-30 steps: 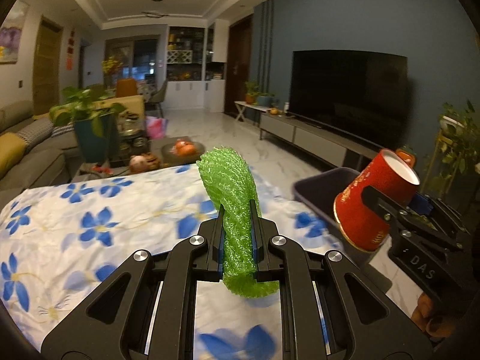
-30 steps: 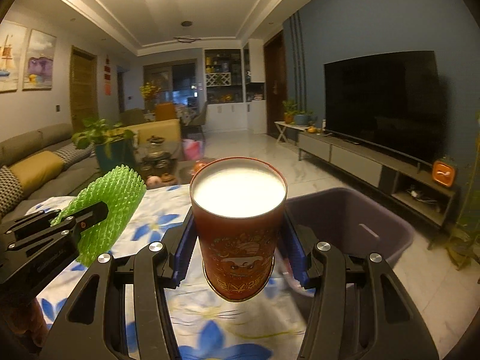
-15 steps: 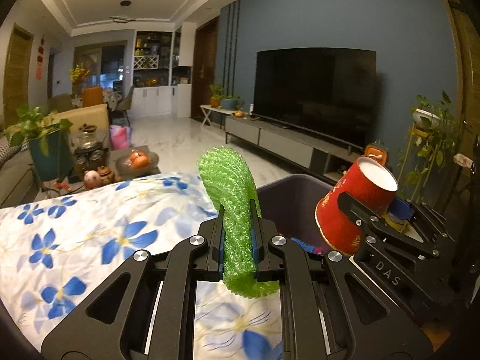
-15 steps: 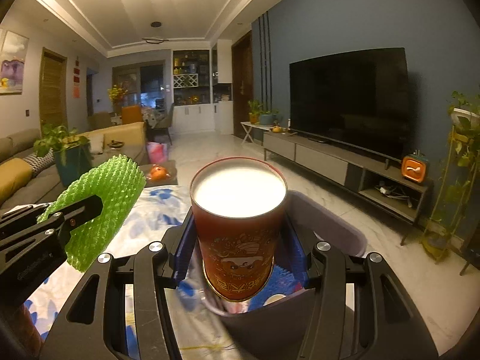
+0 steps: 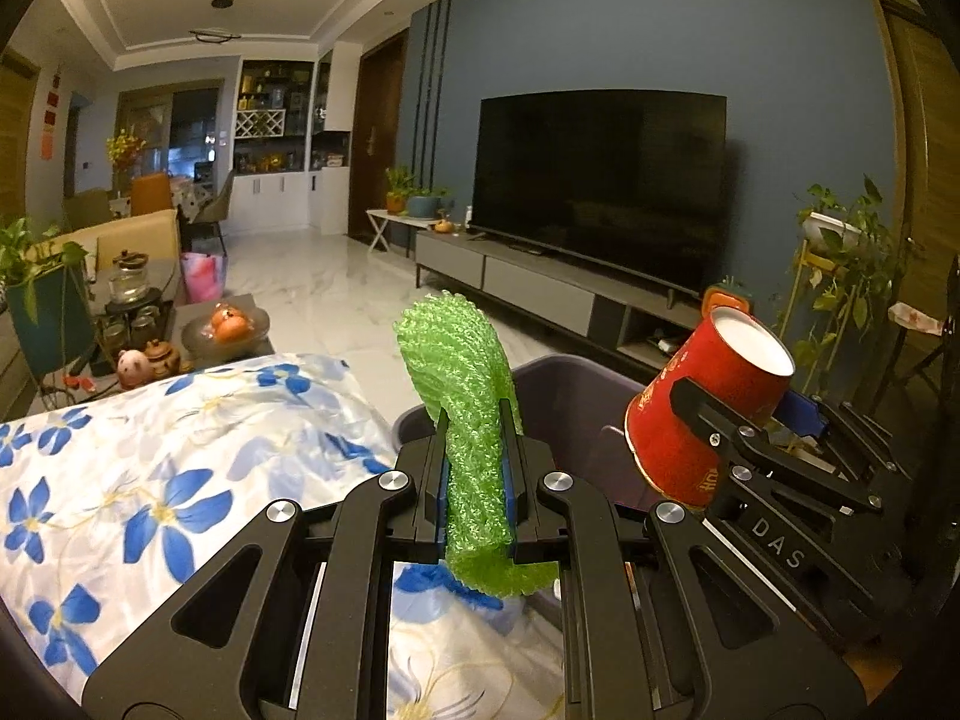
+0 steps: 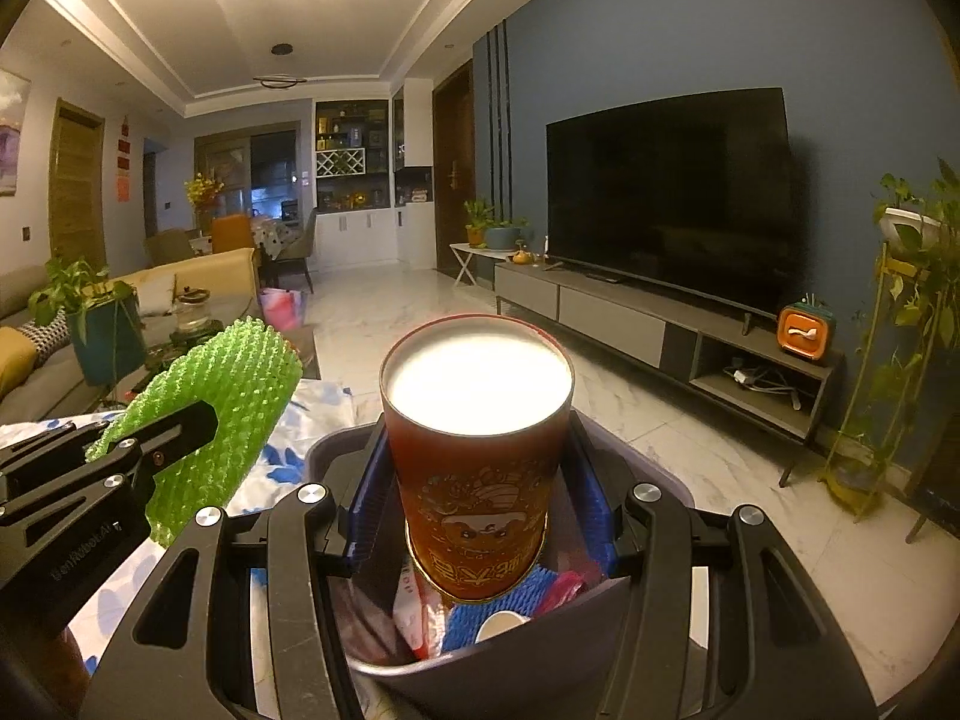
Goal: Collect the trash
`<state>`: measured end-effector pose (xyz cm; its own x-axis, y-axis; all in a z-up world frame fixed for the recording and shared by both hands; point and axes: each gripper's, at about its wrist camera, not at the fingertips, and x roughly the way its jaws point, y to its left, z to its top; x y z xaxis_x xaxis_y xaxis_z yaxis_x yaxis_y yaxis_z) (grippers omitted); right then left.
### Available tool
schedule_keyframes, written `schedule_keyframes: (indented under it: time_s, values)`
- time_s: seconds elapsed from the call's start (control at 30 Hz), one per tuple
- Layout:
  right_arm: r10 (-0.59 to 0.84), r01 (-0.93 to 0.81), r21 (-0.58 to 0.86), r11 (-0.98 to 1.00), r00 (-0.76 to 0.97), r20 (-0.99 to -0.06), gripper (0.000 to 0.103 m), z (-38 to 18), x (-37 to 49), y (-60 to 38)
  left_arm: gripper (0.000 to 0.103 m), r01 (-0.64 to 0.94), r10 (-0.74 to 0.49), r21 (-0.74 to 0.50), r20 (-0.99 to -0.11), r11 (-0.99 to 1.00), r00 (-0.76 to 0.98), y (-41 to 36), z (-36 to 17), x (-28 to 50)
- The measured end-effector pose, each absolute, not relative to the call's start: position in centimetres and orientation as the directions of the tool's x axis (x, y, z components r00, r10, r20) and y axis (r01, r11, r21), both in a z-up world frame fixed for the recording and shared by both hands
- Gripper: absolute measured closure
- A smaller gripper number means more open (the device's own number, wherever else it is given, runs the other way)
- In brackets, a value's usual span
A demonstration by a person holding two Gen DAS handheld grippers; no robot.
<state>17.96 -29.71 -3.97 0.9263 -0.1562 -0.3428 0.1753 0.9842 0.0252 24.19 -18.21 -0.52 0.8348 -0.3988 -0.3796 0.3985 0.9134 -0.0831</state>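
Observation:
My left gripper point(image 5: 477, 456) is shut on a green foam net sleeve point(image 5: 465, 396) and holds it upright at the near left rim of a dark purple bin point(image 5: 576, 378). My right gripper point(image 6: 477, 474) is shut on a red paper cup point(image 6: 477, 480), mouth up, directly above the same bin point(image 6: 660, 483). The bin holds blue foam netting point(image 6: 480, 618) and pink wrappers. In the left wrist view the cup point(image 5: 702, 414) and right gripper sit to the right of the sleeve. In the right wrist view the sleeve point(image 6: 228, 402) is at left.
A table with a white cloth printed with blue flowers point(image 5: 150, 480) lies left of the bin. A coffee table with fruit bowl point(image 5: 225, 330) and teapot stands beyond. A TV point(image 6: 666, 192) on a low console and a plant stand point(image 6: 900, 324) are at right. Marble floor lies between.
Both grippers have moved right, off the flowered table and over the purple bin. The cup now hangs above the bin's contents. Both grips are unchanged.

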Motion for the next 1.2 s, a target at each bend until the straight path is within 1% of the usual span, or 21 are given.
schedule_keyframes:
  time_s: [0.33, 0.43, 0.47, 0.5, 0.53, 0.57, 0.6, 0.63, 0.67, 0.7, 0.8, 0.83, 0.9, 0.97, 1.03, 1.13, 1.2]
  values:
    - [-0.180, 0.207, 0.038, 0.978, 0.916, -0.359, 0.049, -4.8, 20.2, -30.9, 0.090, 0.455, -0.471, -0.138, -0.388, 0.880, 0.793, -20.1, -2.0, 27.7]
    - [-0.190, 0.219, 0.041, 0.975, 0.913, -0.362, 0.049, -5.0, 20.7, -31.2, 0.088, 0.484, -0.501, -0.151, -0.394, 0.862, 0.770, -20.8, -2.6, 28.8]
    - [-0.192, 0.223, 0.043, 0.974, 0.911, -0.364, 0.049, -5.2, 20.9, -31.2, 0.085, 0.496, -0.514, -0.157, -0.396, 0.854, 0.761, -21.0, -2.9, 29.2]
    - [-0.192, 0.223, 0.045, 0.974, 0.911, -0.365, 0.049, -5.3, 21.1, -31.3, 0.078, 0.502, -0.521, -0.160, -0.401, 0.850, 0.754, -21.0, -3.2, 29.5]
    - [-0.189, 0.222, 0.049, 0.974, 0.911, -0.368, 0.045, -5.4, 21.3, -31.5, 0.063, 0.497, -0.516, -0.159, -0.407, 0.853, 0.754, -21.1, -3.4, 29.7]
    - [-0.192, 0.225, 0.047, 0.973, 0.909, -0.370, 0.043, -5.6, 21.5, -31.6, 0.057, 0.479, -0.498, -0.160, -0.420, 0.863, 0.759, -21.0, -3.8, 30.1]
    - [-0.204, 0.236, 0.040, 0.971, 0.905, -0.373, 0.039, -5.8, 21.6, -31.7, 0.049, 0.473, -0.497, -0.169, -0.424, 0.865, 0.757, -20.7, -4.1, 30.3]
    - [-0.202, 0.235, 0.041, 0.971, 0.904, -0.377, 0.034, -6.0, 21.7, -31.8, 0.042, 0.472, -0.501, -0.181, -0.425, 0.863, 0.754, -20.5, -4.3, 30.4]
    - [-0.200, 0.234, 0.047, 0.971, 0.904, -0.377, 0.033, -6.1, 21.6, -32.0, 0.039, 0.466, -0.501, -0.191, -0.425, 0.864, 0.754, -20.1, -4.4, 30.5]
    - [-0.211, 0.247, 0.048, 0.968, 0.902, -0.377, 0.032, -6.3, 21.5, -32.2, 0.033, 0.452, -0.492, -0.199, -0.426, 0.870, 0.759, -19.6, -4.5, 30.6]
    - [-0.229, 0.269, 0.051, 0.962, 0.894, -0.386, 0.029, -6.3, 20.9, -32.2, 0.028, 0.418, -0.461, -0.196, -0.409, 0.887, 0.787, -18.5, -4.2, 30.0]
    - [-0.232, 0.272, 0.050, 0.961, 0.892, -0.388, 0.025, -6.2, 20.7, -32.1, 0.023, 0.394, -0.429, -0.171, -0.403, 0.903, 0.809, -18.1, -3.9, 29.4]
    - [-0.242, 0.276, 0.039, 0.960, 0.894, -0.377, 0.015, -6.1, 19.5, -31.5, 0.018, 0.342, -0.361, -0.120, -0.398, 0.932, 0.843, -17.2, -3.6, 28.2]
    - [-0.252, 0.278, 0.021, 0.960, 0.897, -0.362, 0.014, -5.8, 18.5, -30.9, 0.015, 0.307, -0.320, -0.098, -0.395, 0.947, 0.861, -16.3, -3.3, 27.1]
    - [-0.263, 0.281, -0.003, 0.960, 0.895, -0.359, 0.006, -5.6, 17.3, -29.7, 0.012, 0.264, -0.278, -0.090, -0.398, 0.960, 0.874, -15.3, -3.0, 25.7]
    - [-0.255, 0.274, 0.002, 0.962, 0.900, -0.355, 0.006, -5.4, 15.6, -28.6, 0.008, 0.212, -0.227, -0.083, -0.394, 0.974, 0.891, -13.6, -2.5, 23.4]
    - [-0.249, 0.270, 0.007, 0.963, 0.896, -0.369, 0.006, -5.2, 14.5, -27.8, 0.006, 0.180, -0.193, -0.071, -0.384, 0.981, 0.903, -12.4, -2.0, 21.3]
